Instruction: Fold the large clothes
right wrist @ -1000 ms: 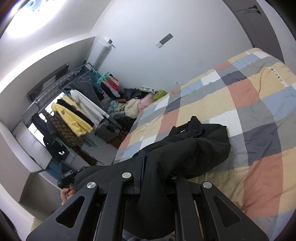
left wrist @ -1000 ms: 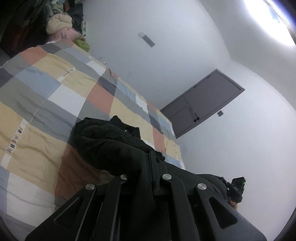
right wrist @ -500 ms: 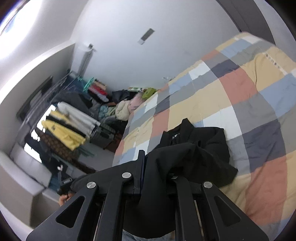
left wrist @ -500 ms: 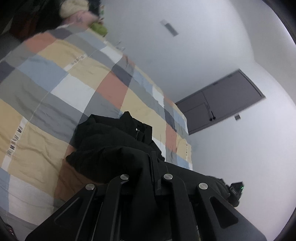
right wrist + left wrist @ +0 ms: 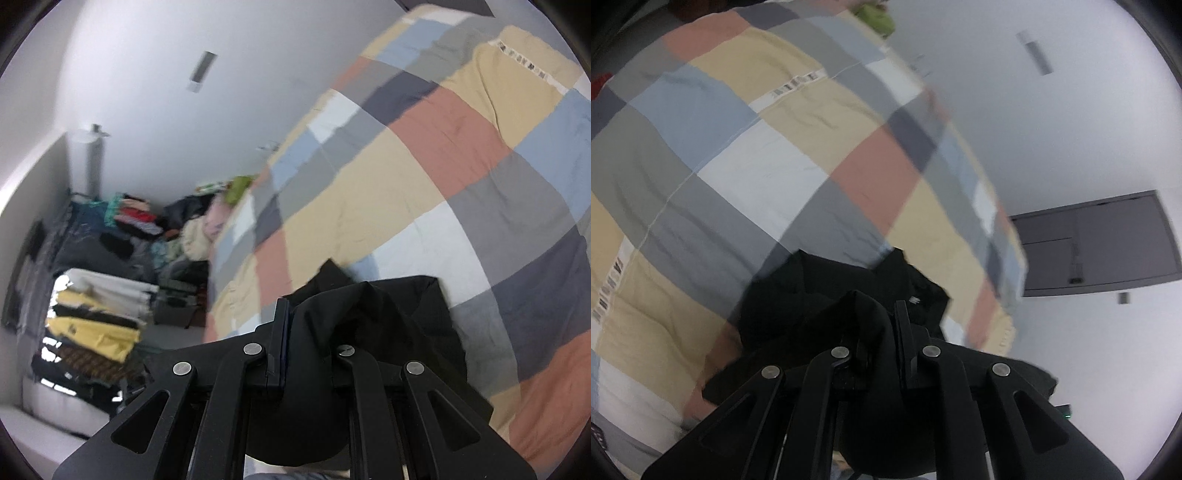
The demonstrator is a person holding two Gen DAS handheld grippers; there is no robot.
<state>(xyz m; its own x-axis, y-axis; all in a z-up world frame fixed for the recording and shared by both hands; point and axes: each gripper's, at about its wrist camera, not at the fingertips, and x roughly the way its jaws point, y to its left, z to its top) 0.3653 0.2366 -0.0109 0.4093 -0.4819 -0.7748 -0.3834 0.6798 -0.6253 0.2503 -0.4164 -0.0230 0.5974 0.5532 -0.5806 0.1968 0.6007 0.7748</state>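
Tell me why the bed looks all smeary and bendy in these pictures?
Left wrist view: the checked quilt bulges from the fisheye lens and its far edge is smeared by motion blur, while the left gripper and black garment look sharp. Right wrist view: the clothes rack and quilt are blurred; the right gripper looks crisp.

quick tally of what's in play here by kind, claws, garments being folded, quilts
claws: 2 (left claw, right claw), both shut on the garment
black garment: 1
patchwork quilt: 1
total: 4
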